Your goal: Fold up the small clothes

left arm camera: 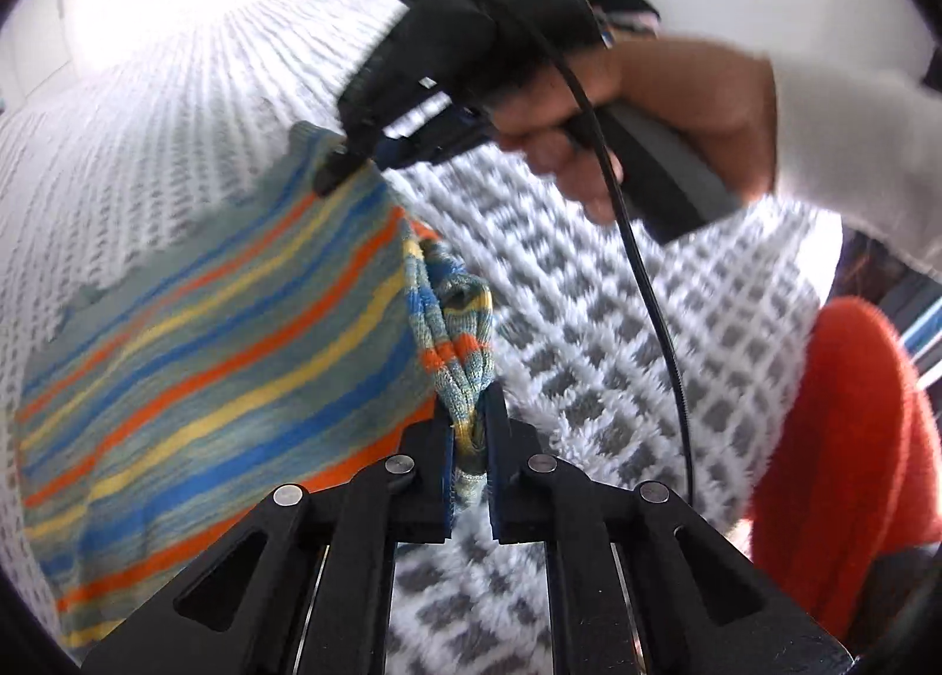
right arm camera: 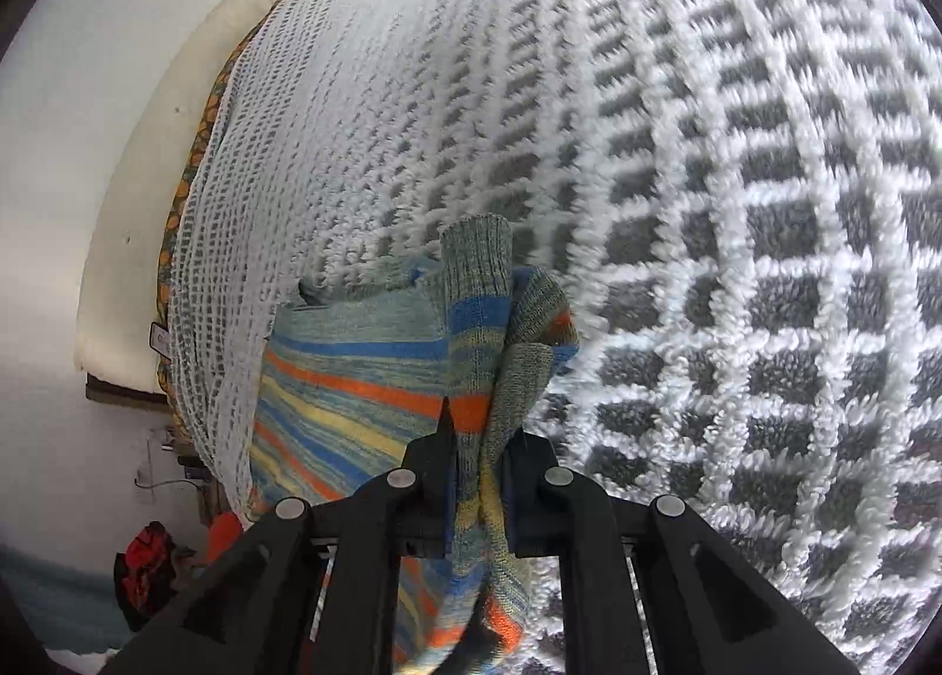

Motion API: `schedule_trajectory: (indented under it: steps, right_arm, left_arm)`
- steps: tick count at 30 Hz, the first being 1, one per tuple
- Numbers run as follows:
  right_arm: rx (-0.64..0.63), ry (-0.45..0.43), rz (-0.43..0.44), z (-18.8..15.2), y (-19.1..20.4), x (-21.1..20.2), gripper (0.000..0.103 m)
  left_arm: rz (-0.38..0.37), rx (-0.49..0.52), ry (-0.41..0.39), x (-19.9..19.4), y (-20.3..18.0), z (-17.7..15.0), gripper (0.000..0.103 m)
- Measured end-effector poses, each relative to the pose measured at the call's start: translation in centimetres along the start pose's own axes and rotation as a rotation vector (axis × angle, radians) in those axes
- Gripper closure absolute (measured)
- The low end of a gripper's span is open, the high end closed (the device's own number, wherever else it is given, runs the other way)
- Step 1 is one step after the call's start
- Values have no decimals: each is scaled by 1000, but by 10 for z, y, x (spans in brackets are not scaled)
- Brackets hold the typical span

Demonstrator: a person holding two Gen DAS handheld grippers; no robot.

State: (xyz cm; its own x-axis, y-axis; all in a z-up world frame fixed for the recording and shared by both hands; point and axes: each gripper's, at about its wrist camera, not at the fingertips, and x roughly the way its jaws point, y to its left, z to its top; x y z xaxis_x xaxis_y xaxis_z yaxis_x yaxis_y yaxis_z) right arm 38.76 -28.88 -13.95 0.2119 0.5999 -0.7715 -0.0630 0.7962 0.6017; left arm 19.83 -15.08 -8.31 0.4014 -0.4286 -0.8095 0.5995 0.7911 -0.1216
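Observation:
A small knit garment [left arm camera: 206, 333] striped in blue, orange, yellow and grey-green lies spread on a white-and-grey checked blanket [left arm camera: 618, 321]. My left gripper [left arm camera: 469, 413] is shut on a bunched edge of it at the near side. In the left wrist view my right gripper [left arm camera: 334, 175], held by a hand [left arm camera: 618, 109], pinches the garment's far corner. The right wrist view shows the right gripper [right arm camera: 486, 436] shut on gathered fabric of the same garment [right arm camera: 353, 374], with a ribbed grey-green cuff [right arm camera: 477, 257] sticking up beyond the jaws.
The fluffy blanket [right arm camera: 736, 262] covers a bed whose mattress edge [right arm camera: 123, 239] falls away at the left. An orange fluffy cloth [left arm camera: 842, 439] lies at the right. A black cable [left arm camera: 642, 274] hangs from the right gripper. A white sleeve [left arm camera: 853, 145] enters from the right.

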Motion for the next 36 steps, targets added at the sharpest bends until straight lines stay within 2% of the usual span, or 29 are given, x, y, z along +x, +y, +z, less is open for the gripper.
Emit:
schedule_trajectory:
  steps: [4, 8, 10, 12, 15, 17, 18, 19, 20, 21, 22, 24, 27, 30, 32, 34, 35, 36]
  right_arm:
    - [-121, -22, 24, 3, 60, -18, 91]
    - [-227, -5, 71, 13, 140, -5, 91]
    - [-264, 20, 94, 17, 180, 17, 91]
    - [-302, 47, 97, 19, 216, 47, 91]
    - [-320, 96, 98, 21, 261, 108, 90]
    - [-315, 123, 92, 20, 279, 148, 81]
    - [-300, 145, 91, 18, 282, 166, 66]
    - [-284, 164, 82, 15, 283, 179, 60]
    - [-275, 160, 76, 11, 285, 183, 58]
    - [-274, 146, 86, 7, 285, 179, 57]
    - [-272, 128, 107, 3, 283, 171, 56]
    - [-271, 79, 114, -2, 276, 146, 56]
    - [-343, 28, 58, -22, 269, 104, 56]
    - [-382, 60, 107, -58, 263, 89, 57]
    - [-420, 82, 113, -84, 256, 91, 58]
    - [-431, 110, 80, -108, 241, 109, 59]
    - [-420, 129, 19, -118, 227, 122, 62]
    - [-393, 154, -32, -126, 212, 135, 72]
  left_arm:
    - [-22, -157, -85, -54, 43, -14, 97]
    - [0, -356, -156, -100, 104, -41, 97]
    - [25, -455, -171, -117, 137, -60, 97]
    - [82, -537, -184, -128, 168, -82, 97]
    - [119, -658, -177, -123, 202, -115, 96]
    - [164, -730, -125, -112, 223, -139, 93]
    - [178, -768, -85, -106, 232, -151, 90]
    - [193, -811, -45, -102, 241, -164, 85]
    - [199, -846, -25, -104, 246, -177, 85]
    - [197, -873, -27, -108, 249, -187, 80]
    - [200, -882, -35, -112, 249, -192, 69]
    - [233, -876, -62, -125, 247, -196, 59]
    - [248, -839, -131, -142, 243, -185, 59]
    - [210, -753, -181, -143, 235, -162, 59]
    - [179, -667, -153, -125, 225, -143, 59]
    - [172, -602, -68, -97, 221, -133, 60]
    - [188, -596, -12, -82, 223, -135, 62]
    - [192, -608, 47, -69, 228, -138, 68]
